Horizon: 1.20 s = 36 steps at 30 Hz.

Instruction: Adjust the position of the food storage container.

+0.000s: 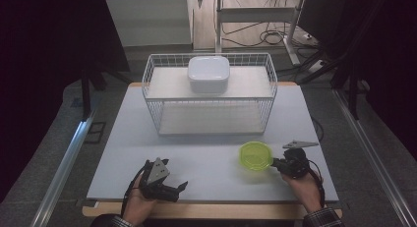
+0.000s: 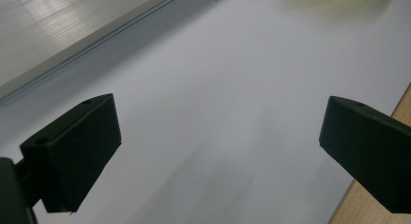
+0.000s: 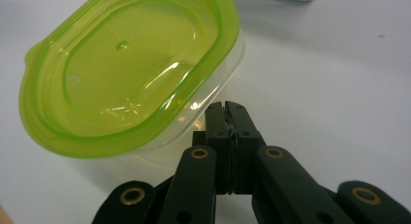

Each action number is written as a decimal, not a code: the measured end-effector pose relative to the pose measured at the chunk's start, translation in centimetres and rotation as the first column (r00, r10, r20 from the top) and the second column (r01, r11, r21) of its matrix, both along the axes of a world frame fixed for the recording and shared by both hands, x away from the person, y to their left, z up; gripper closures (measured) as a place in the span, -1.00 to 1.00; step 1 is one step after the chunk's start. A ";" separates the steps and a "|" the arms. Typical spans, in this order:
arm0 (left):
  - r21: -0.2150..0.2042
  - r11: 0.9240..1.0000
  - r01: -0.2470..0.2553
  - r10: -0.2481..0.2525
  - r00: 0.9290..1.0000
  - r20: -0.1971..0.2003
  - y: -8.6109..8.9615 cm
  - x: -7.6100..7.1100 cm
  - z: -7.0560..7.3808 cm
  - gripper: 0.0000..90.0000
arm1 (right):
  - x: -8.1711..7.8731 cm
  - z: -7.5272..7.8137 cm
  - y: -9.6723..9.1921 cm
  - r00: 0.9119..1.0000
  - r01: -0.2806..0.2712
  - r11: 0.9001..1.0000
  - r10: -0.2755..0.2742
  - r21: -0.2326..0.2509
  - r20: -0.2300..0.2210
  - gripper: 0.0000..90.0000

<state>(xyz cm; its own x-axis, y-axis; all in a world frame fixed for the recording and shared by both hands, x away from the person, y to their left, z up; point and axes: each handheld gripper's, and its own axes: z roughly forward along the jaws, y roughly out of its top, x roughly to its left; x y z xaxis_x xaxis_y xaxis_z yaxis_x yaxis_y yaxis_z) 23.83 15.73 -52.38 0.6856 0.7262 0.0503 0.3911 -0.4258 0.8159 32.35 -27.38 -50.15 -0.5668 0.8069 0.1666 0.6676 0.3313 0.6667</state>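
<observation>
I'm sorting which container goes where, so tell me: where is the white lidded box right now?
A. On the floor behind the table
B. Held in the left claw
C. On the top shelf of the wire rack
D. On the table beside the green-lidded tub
C: in the high view the white lidded box sits on the upper shelf of the wire rack, far from the green-lidded tub near the right claw.
</observation>
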 end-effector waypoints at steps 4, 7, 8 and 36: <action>0.001 1.000 0.002 -0.002 1.000 -0.004 -0.1 0.0 0.0 -0.98 | 0.1 -0.1 0.7 1.000 -0.016 1.000 0.016 0.020 -0.014 0.98; 0.004 1.000 0.005 -0.005 1.000 -0.004 -0.1 0.0 -0.1 -0.98 | 0.3 -0.3 1.3 0.999 -0.032 0.999 0.032 0.033 -0.019 0.98; 0.005 1.000 0.006 -0.006 1.000 -0.005 -0.1 0.0 -0.1 -0.98 | 0.4 -0.3 1.6 0.999 -0.037 0.999 0.038 0.039 -0.022 0.98; 0.023 1.000 0.019 -0.019 1.000 -0.015 -0.5 0.1 -0.3 -0.98 | 3.3 -1.9 8.2 0.990 -0.112 0.978 0.125 0.178 -0.069 0.98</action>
